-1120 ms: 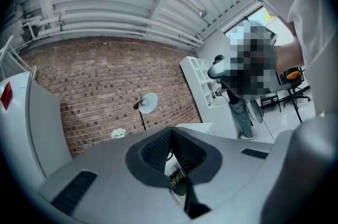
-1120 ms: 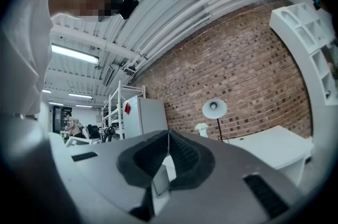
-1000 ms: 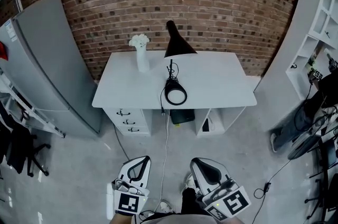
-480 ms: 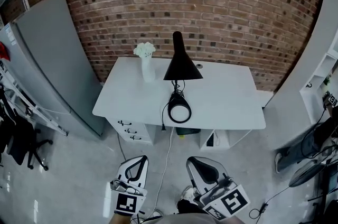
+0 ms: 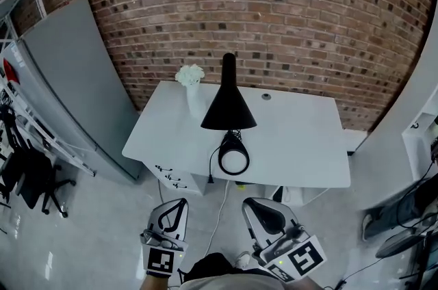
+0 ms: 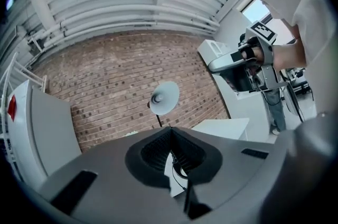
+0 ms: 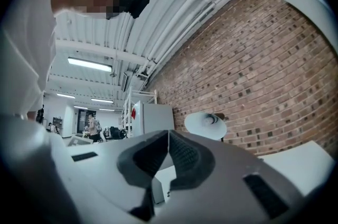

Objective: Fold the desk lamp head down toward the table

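Note:
A black desk lamp stands upright on the white desk (image 5: 294,138). Its cone head (image 5: 228,107) sits high above its round base (image 5: 233,160), and a black cord hangs off the desk's front edge. In both gripper views the head's pale inside (image 6: 164,97) (image 7: 205,125) faces the camera. My left gripper (image 5: 172,217) and right gripper (image 5: 263,214) are held low, well short of the desk, jaws pressed together with nothing between them.
A white vase of white flowers (image 5: 191,85) stands left of the lamp. A grey cabinet (image 5: 75,83) is on the left, white shelving (image 5: 424,117) on the right, a brick wall (image 5: 287,15) behind. The desk has drawers (image 5: 171,176) underneath.
The view has moved closer to the desk; the lamp and desk now look larger and lower in the head view. Both grippers stay shut at the bottom of the frame.

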